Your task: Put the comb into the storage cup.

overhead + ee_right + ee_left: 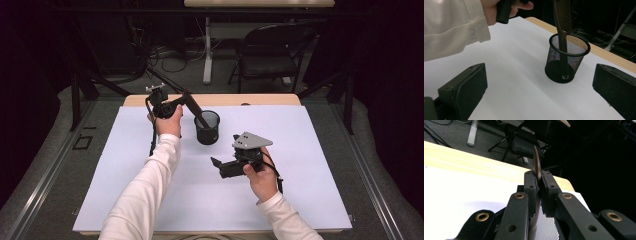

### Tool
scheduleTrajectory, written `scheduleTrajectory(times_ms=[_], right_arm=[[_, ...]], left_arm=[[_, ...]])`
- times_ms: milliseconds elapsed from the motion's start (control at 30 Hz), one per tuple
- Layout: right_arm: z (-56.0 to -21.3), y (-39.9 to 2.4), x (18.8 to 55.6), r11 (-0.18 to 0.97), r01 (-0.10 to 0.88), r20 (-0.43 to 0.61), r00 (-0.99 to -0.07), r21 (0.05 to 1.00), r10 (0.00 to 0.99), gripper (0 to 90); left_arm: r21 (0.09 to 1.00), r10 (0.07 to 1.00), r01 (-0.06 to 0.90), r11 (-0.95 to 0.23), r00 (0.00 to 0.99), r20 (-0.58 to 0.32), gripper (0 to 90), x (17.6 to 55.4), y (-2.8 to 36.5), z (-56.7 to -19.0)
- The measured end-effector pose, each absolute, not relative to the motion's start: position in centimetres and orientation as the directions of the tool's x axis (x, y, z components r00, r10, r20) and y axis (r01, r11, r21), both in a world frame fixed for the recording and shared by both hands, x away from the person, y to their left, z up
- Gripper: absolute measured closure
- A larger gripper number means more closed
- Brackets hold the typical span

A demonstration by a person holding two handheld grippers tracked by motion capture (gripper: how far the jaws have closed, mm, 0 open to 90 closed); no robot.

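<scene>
A black mesh cup (207, 128) stands on the white sheet (150, 200) near the table's far middle. A long brown comb (196, 111) leans into it, lower end down inside the cup (567, 58). My left gripper (183, 99) is shut on the comb's upper part, pads pinching it edge-on (537, 165) with the tip sticking out past them. The left gripper (538, 185) hovers over the cup's mesh (545, 225). My right gripper (225, 150) is held to the right and nearer, open, its jaws (539, 75) wide apart and facing the cup, nothing between them. The comb (562, 17) rises out of the frame's top.
The table's wooden far edge (215, 99) runs just behind the cup. Beyond it are a folding chair (270, 50), a white table leg (207, 50) and floor cables. The left sleeve (451, 27) reaches across near the cup.
</scene>
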State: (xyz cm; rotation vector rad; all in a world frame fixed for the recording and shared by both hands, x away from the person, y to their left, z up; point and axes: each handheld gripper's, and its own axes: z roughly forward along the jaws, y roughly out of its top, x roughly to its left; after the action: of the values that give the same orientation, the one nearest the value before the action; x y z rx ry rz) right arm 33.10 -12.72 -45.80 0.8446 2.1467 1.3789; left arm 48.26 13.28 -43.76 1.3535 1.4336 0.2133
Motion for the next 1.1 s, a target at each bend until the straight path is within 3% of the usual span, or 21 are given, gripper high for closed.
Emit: scheduleTrajectory(times_ms=[667,1100], right_arm=[[-45.90,-12.78,33.24,0.314,0.255,-0.041,-0.714,0.914,0.699,0.0],[-45.98,-12.99,33.38,0.312,0.261,-0.035,-0.714,0.914,0.699,0.0]], left_arm=[[0.725,0.796,0.598,0.342,0.226,-0.562,81.7,48.42,13.83,-44.18],[0.722,0.790,0.592,0.358,0.221,-0.572,73.8,48.55,13.95,-44.28]])
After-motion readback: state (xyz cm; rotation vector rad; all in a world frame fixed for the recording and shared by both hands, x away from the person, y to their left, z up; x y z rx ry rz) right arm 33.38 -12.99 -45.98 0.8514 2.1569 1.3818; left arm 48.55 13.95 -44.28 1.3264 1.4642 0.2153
